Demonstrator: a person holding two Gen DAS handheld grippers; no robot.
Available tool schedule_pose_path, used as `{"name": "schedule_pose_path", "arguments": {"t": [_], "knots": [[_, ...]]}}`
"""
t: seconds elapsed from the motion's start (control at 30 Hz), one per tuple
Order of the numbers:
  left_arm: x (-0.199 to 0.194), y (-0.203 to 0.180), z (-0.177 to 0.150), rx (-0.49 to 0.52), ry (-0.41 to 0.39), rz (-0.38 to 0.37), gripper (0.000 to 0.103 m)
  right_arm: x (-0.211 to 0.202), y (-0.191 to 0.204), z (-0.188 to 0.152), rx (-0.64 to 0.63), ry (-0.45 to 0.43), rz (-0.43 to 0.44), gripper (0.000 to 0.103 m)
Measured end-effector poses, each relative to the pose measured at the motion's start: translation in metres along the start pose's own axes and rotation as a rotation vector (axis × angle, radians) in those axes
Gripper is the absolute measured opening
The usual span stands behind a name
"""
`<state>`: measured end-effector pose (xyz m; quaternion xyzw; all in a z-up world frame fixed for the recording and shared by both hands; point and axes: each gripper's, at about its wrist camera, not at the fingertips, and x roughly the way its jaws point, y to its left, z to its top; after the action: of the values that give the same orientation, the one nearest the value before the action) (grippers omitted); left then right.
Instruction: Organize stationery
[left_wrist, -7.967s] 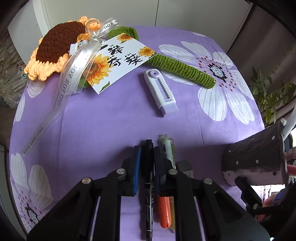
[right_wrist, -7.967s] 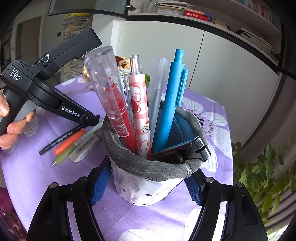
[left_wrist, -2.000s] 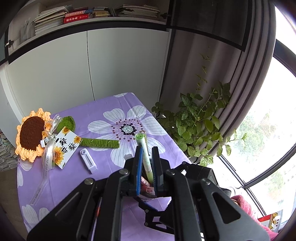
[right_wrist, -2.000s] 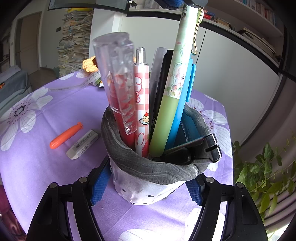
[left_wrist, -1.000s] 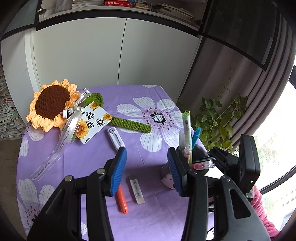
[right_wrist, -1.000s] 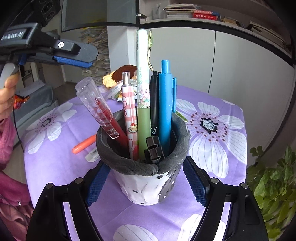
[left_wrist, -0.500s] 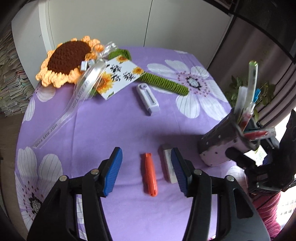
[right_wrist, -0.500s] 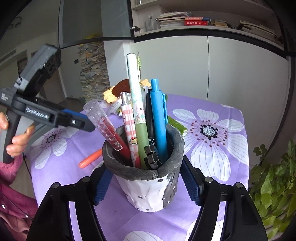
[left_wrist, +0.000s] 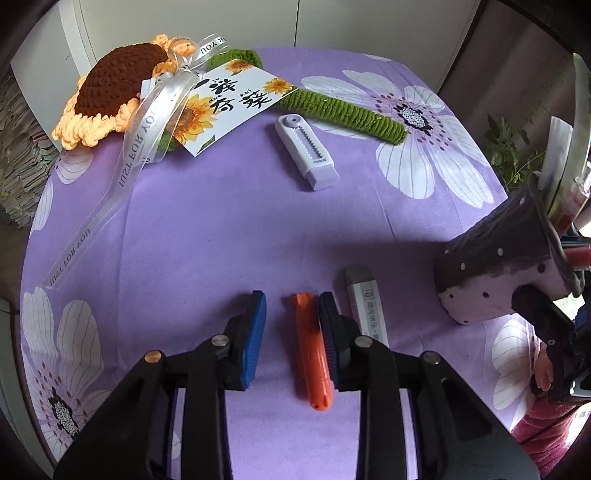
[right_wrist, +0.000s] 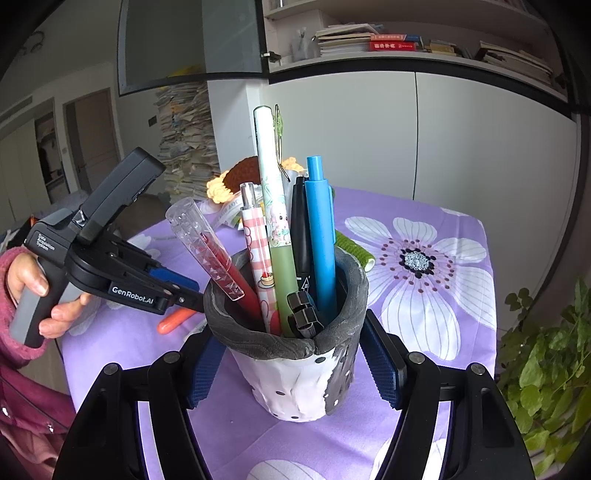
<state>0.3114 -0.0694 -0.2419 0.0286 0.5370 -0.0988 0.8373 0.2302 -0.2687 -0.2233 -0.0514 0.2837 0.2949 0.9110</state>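
Observation:
An orange pen lies on the purple flowered cloth between the fingers of my left gripper. The jaws are closing; the right pad is against the pen and the left pad stands apart from it. A white eraser lies just right of the pen. My right gripper is shut on the grey-and-white pen holder, one pad on each side. The holder keeps a blue pen, a green pen, a pink checked pen, a black marker and a clear-capped red pen. The holder also shows at the right of the left wrist view.
A lilac slide cutter lies further back on the cloth. Behind it are a crochet sunflower with a green stem, a printed card and a long ribbon. A leafy plant stands beyond the table's right edge. A hand holds the left gripper.
My left gripper has come down closer to the cloth and its jaws have narrowed around the orange pen. The right gripper and the holder have stayed put.

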Motion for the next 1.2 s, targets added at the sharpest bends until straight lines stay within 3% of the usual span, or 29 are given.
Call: {"name": "schedule_pose_path", "arguments": {"t": [0.1,0.17,0.4,0.57,0.7,0.83,0.93,1.2], "knots": [[0.001,-0.003,0.002,0.012,0.01,0.027,0.025,0.0,-0.001,0.0,0.001,0.0,-0.002,0.072],[0.0,-0.004,0.001,0.013,0.013,0.025,0.01,-0.001,0.0,0.0,0.002,0.0,-0.003,0.072],[-0.028,0.006,-0.003,-0.037,-0.034,-0.052,0.008,0.0,-0.001,-0.001,-0.001,0.0,-0.004,0.072],[-0.076,0.001,-0.004,-0.027,-0.152,-0.125,0.008,0.0,-0.001,-0.001,-0.001,0.0,-0.004,0.072],[-0.117,-0.014,0.004,-0.011,-0.26,-0.231,0.008,0.0,-0.001,-0.001,-0.002,0.0,-0.004,0.072],[-0.157,-0.043,0.014,0.053,-0.412,-0.296,0.008,0.0,-0.001,-0.001,-0.002,0.0,-0.004,0.072],[-0.169,-0.069,0.023,0.125,-0.477,-0.316,0.009,0.0,0.0,-0.001,-0.002,0.0,-0.006,0.072],[-0.141,-0.114,0.042,0.206,-0.453,-0.343,0.009,0.0,-0.001,-0.001,-0.009,-0.002,-0.009,0.072]]}}
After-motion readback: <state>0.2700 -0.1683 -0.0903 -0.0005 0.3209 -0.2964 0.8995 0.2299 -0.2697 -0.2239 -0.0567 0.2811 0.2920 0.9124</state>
